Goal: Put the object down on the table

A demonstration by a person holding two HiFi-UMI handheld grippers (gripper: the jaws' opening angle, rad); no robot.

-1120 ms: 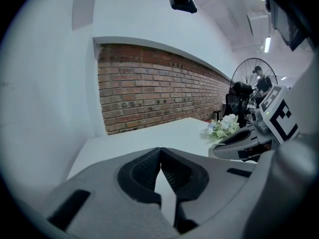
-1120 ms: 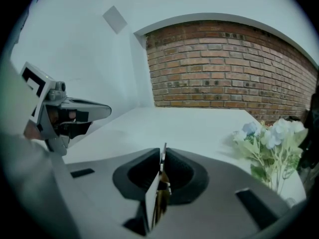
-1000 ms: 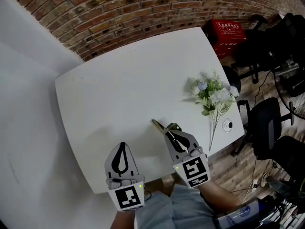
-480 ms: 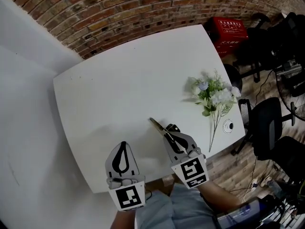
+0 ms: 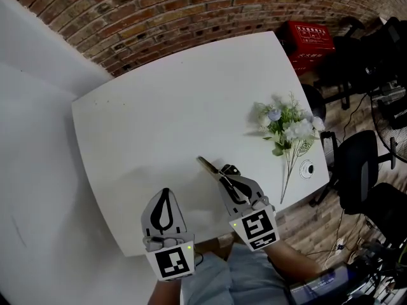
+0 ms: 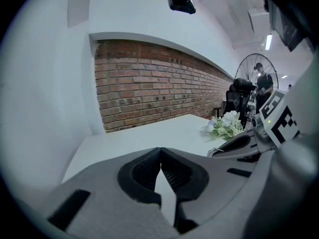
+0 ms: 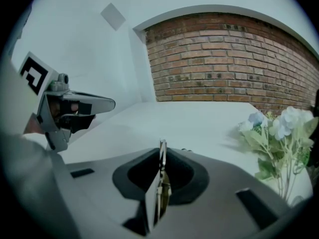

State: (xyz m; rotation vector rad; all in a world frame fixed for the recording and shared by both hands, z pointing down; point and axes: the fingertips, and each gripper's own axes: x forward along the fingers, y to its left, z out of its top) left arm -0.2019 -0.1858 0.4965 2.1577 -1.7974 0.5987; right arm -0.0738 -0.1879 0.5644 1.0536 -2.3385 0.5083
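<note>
So my right gripper (image 5: pixel 221 173) is clamped on a thin metal thing (image 5: pixel 206 165) (small blade, I think, hard to tell) low over the table (image 5: pixel 159 107), well left of the flowers (image 5: pixel 286 126), left gripper (image 5: pixel 165 194) pinched together on nothing, so next up is lowering it flat and letting go.
</note>
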